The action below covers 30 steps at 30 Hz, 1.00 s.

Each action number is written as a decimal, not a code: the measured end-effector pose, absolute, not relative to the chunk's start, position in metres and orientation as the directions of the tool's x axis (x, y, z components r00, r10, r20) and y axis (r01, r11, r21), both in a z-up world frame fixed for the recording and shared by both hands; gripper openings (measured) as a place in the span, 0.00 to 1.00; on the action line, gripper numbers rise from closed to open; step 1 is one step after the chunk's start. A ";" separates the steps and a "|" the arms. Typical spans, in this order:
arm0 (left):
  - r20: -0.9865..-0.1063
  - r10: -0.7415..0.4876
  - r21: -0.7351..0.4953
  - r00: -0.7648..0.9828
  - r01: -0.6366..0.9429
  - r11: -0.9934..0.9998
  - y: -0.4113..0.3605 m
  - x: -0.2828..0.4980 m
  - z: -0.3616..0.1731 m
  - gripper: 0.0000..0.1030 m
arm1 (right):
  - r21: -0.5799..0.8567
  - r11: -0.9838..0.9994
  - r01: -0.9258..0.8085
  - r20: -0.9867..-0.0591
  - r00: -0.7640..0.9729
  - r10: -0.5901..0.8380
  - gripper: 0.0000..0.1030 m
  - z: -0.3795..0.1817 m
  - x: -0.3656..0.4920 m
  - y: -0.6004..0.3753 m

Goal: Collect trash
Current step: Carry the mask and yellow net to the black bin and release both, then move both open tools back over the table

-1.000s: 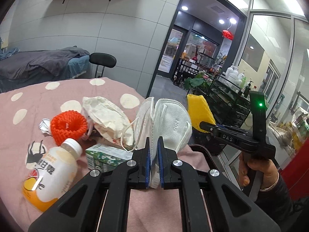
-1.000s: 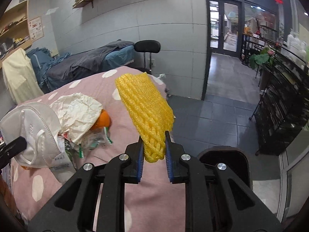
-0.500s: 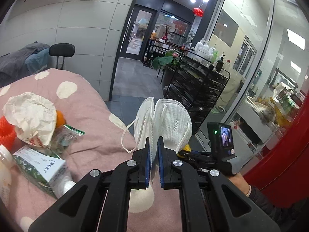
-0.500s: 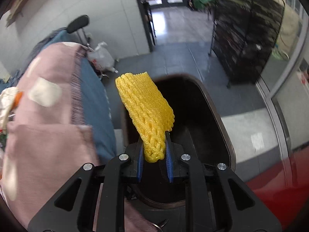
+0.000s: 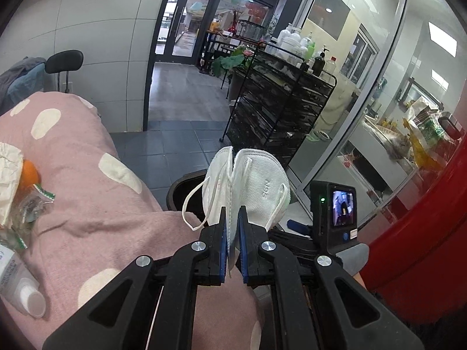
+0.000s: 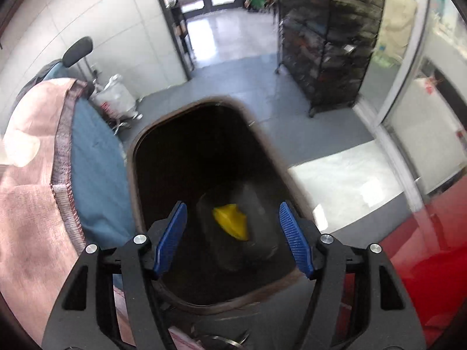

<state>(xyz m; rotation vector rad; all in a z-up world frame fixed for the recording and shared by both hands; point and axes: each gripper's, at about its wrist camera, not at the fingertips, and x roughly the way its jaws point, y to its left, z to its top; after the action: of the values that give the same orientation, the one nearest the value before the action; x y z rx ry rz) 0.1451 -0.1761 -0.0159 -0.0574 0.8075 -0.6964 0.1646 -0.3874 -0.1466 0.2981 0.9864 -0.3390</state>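
Observation:
My left gripper (image 5: 232, 227) is shut on a white folded face mask (image 5: 248, 186), held over the edge of the pink dotted table (image 5: 96, 204), just short of the dark trash bin (image 5: 182, 186). My right gripper (image 6: 233, 233) is open and empty above the bin (image 6: 146, 145). The yellow foam net (image 6: 230, 223) lies at the bottom of the bin. The right gripper's body and camera (image 5: 335, 213) show low right in the left wrist view.
On the table's left lie crumpled white paper (image 5: 8, 175) over an orange, a clear wrapper (image 5: 32, 207) and a bottle (image 5: 20, 288). A black wire rack (image 5: 277, 110) stands beyond the bin. A red surface (image 6: 423, 262) is on the right. A white bag (image 6: 116, 99) sits on the floor.
My right gripper has opened and the yellow foam net has dropped into the bin. My left gripper has swung right with the mask, towards the bin.

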 end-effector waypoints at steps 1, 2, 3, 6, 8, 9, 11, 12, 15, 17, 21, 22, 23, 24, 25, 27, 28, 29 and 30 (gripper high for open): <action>-0.652 -0.590 -0.302 0.476 0.551 0.778 -0.182 0.146 -0.018 0.07 | 0.061 0.902 0.428 -0.841 0.509 -0.184 0.70 -0.141 0.160 -0.390; -0.660 -0.587 -0.301 0.468 0.552 0.778 -0.187 0.148 -0.021 0.07 | 0.039 0.895 0.445 -0.831 0.511 -0.218 0.73 -0.136 0.154 -0.392; -0.668 -0.584 -0.300 0.460 0.552 0.778 -0.192 0.150 -0.023 0.07 | 0.025 0.886 0.463 -0.823 0.513 -0.245 0.73 -0.131 0.149 -0.397; -0.696 -0.567 -0.283 0.441 0.557 0.781 -0.208 0.155 -0.029 0.07 | 0.001 0.857 0.516 -0.807 0.507 -0.304 0.74 -0.122 0.135 -0.413; -0.709 -0.564 -0.276 0.423 0.570 0.774 -0.219 0.157 -0.033 0.07 | -0.013 0.836 0.549 -0.803 0.492 -0.336 0.74 -0.117 0.129 -0.423; -0.716 -0.562 -0.271 0.415 0.576 0.771 -0.225 0.158 -0.036 0.07 | -0.013 0.828 0.561 -0.801 0.490 -0.344 0.74 -0.116 0.126 -0.428; -0.728 -0.550 -0.255 0.409 0.584 0.771 -0.232 0.160 -0.040 0.07 | 0.004 0.816 0.579 -0.801 0.490 -0.343 0.74 -0.113 0.120 -0.436; -0.735 -0.543 -0.247 0.406 0.585 0.772 -0.235 0.161 -0.042 0.07 | 0.013 0.809 0.587 -0.803 0.489 -0.342 0.74 -0.112 0.118 -0.441; -0.760 -0.518 -0.232 0.394 0.579 0.781 -0.244 0.168 -0.049 0.07 | 0.037 0.793 0.609 -0.802 0.491 -0.340 0.74 -0.109 0.112 -0.450; -0.768 -0.514 -0.235 0.381 0.580 0.780 -0.248 0.169 -0.051 0.07 | 0.039 0.789 0.613 -0.800 0.493 -0.343 0.74 -0.108 0.111 -0.451; -0.782 -0.487 -0.185 0.389 0.601 0.778 -0.259 0.168 -0.055 0.34 | 0.045 0.789 0.613 -0.798 0.497 -0.341 0.74 -0.105 0.110 -0.453; -0.781 -0.480 -0.174 0.400 0.600 0.781 -0.261 0.168 -0.055 0.46 | 0.047 0.789 0.612 -0.798 0.499 -0.339 0.74 -0.105 0.110 -0.453; -0.775 -0.476 -0.163 0.416 0.596 0.786 -0.261 0.167 -0.055 0.70 | 0.048 0.790 0.612 -0.796 0.501 -0.339 0.74 -0.104 0.110 -0.453; -0.766 -0.475 -0.156 0.433 0.592 0.791 -0.259 0.165 -0.055 0.80 | 0.048 0.790 0.611 -0.794 0.503 -0.341 0.74 -0.104 0.109 -0.453; -0.754 -0.479 -0.152 0.450 0.590 0.793 -0.257 0.163 -0.053 0.80 | 0.048 0.790 0.611 -0.792 0.505 -0.342 0.74 -0.103 0.109 -0.454; -0.750 -0.487 -0.145 0.448 0.607 0.782 -0.256 0.161 -0.051 0.81 | 0.048 0.792 0.609 -0.790 0.508 -0.343 0.74 -0.102 0.109 -0.452; -0.749 -0.487 -0.139 0.450 0.612 0.779 -0.256 0.161 -0.050 0.81 | 0.050 0.792 0.608 -0.791 0.509 -0.341 0.74 -0.102 0.110 -0.452; -0.745 -0.487 -0.134 0.456 0.613 0.778 -0.255 0.159 -0.048 0.83 | 0.051 0.793 0.607 -0.791 0.510 -0.339 0.74 -0.101 0.110 -0.451; -0.734 -0.494 -0.133 0.466 0.615 0.777 -0.251 0.157 -0.045 0.84 | 0.054 0.794 0.606 -0.791 0.511 -0.336 0.74 -0.101 0.110 -0.450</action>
<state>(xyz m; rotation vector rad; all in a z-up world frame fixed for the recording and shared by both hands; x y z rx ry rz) 0.1569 -0.2514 -0.0451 0.1581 0.8446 -0.6839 0.1102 -0.4499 -0.1006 0.3454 0.8630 -0.5806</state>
